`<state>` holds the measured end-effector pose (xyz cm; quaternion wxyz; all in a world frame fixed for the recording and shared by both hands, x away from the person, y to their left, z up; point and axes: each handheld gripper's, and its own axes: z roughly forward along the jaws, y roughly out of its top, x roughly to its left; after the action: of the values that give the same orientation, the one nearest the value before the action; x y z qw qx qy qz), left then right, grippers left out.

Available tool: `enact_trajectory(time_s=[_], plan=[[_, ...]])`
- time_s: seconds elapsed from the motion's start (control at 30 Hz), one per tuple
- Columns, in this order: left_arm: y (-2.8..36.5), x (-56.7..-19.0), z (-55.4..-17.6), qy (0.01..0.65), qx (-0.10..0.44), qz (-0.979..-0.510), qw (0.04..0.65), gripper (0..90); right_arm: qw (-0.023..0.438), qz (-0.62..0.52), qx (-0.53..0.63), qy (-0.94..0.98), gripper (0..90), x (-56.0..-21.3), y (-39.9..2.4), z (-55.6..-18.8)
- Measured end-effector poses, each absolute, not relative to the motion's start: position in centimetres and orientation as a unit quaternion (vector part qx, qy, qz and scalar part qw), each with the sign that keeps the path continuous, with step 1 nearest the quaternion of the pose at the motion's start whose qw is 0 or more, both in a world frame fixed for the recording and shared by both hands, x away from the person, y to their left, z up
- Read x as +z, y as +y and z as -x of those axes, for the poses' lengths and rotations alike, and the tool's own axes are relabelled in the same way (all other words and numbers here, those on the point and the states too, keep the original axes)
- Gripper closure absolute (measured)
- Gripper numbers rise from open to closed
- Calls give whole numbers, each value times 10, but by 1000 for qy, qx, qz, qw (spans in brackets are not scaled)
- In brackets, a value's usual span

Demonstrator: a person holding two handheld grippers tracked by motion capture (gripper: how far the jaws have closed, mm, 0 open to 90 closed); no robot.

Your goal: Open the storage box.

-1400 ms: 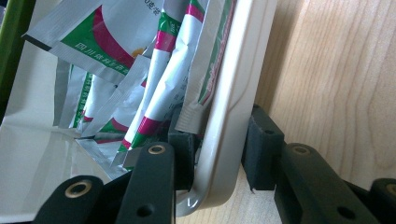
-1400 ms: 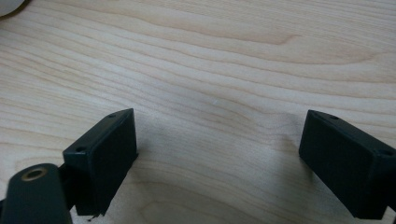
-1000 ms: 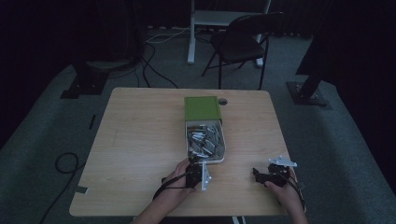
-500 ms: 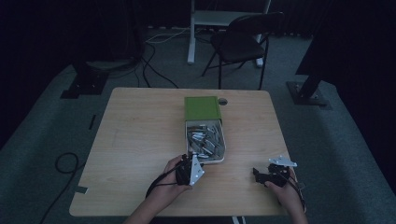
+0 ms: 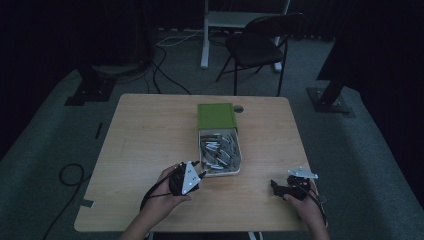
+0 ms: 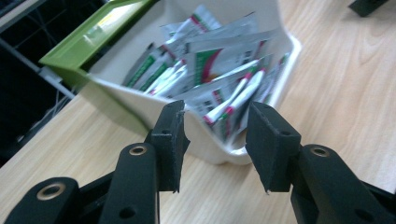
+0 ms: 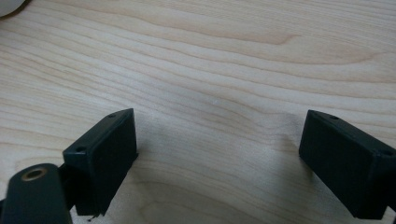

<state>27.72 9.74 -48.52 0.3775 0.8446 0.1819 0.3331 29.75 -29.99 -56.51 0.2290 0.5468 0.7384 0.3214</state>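
The left gripper (image 5: 196, 176) has swung up toward the white tray (image 5: 239, 160) mid-table — jaws parted, empty. The sachets (image 6: 219, 70) lie inside; next comes a reach in. The right gripper (image 5: 278, 187) rests released.

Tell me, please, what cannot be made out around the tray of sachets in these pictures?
- Sachets in the white tray: too small in the dim high view; print unreadable.
- Tray's near corner in the left gripper view: hidden behind the left gripper.
- Green lid: cut off by the top edge there.
- Right gripper view: tray cut off at the top left corner.
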Motion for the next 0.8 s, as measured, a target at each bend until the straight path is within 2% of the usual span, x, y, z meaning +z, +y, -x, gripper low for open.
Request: enact_trajectory(time_s=[0.23, 0.3, 0.47, 0.57, 0.8], plan=[[123, -485, -281, 209, 323, -836, 390, 584, 229, -547, 321, 738, 109, -565, -300, -298], [131, -486, -283, 213, 322, -835, 391, 553, 229, -547, 321, 738, 109, -565, -300, -298], [153, -488, -286, 247, 318, -823, 400, 552, 229, -547, 321, 738, 109, -565, -300, -298], [166, -489, -288, 264, 311, -819, 404, 510, 229, -547, 321, 738, 109, -565, -300, -298], [207, -497, -285, 319, 303, -794, 418, 480, 229, -547, 321, 738, 109, -565, -300, -298]])
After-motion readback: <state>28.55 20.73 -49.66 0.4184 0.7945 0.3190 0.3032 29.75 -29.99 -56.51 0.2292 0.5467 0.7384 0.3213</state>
